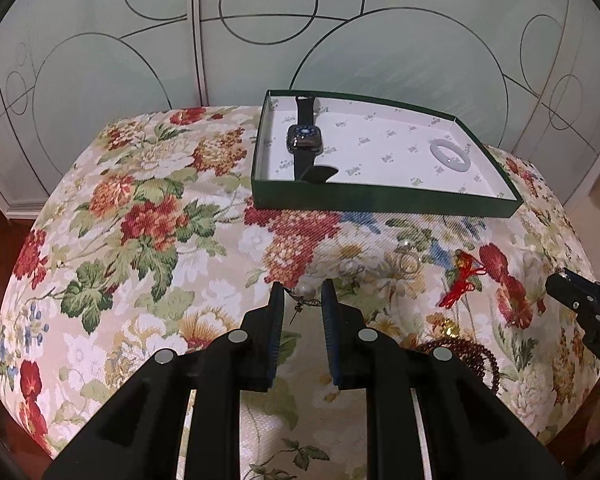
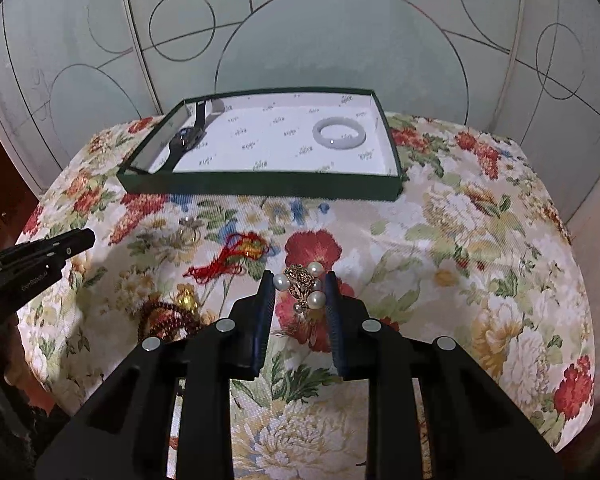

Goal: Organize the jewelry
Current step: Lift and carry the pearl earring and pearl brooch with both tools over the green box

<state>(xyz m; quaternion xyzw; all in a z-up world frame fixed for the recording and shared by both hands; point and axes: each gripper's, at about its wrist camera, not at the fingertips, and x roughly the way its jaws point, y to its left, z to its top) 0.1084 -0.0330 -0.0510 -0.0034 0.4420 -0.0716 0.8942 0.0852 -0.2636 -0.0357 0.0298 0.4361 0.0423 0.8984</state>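
Note:
In the left wrist view my left gripper [image 1: 303, 286] is shut on a small pearl earring [image 1: 304, 290], whose pin hangs down between the fingers. A second pearl earring [image 1: 348, 268] lies on the floral cloth just beyond. In the right wrist view my right gripper [image 2: 298, 276] is shut on a gold brooch with pearls [image 2: 302, 282], held just above the cloth. Behind both stands an open green box [image 1: 380, 196] [image 2: 260, 188]. It holds a black smartwatch [image 1: 305, 138] [image 2: 186, 140] at its left and a white bangle [image 1: 450, 154] [image 2: 339, 133] at its right.
Between the grippers on the floral cushion [image 2: 480, 260] lie a thin ring [image 1: 408, 262] [image 2: 190, 232], a red cord [image 1: 462, 280] [image 2: 228, 260], a gold charm [image 2: 188, 300] and a dark bead bracelet [image 1: 464, 354] [image 2: 168, 316]. Frosted glass doors [image 2: 340, 40] stand close behind.

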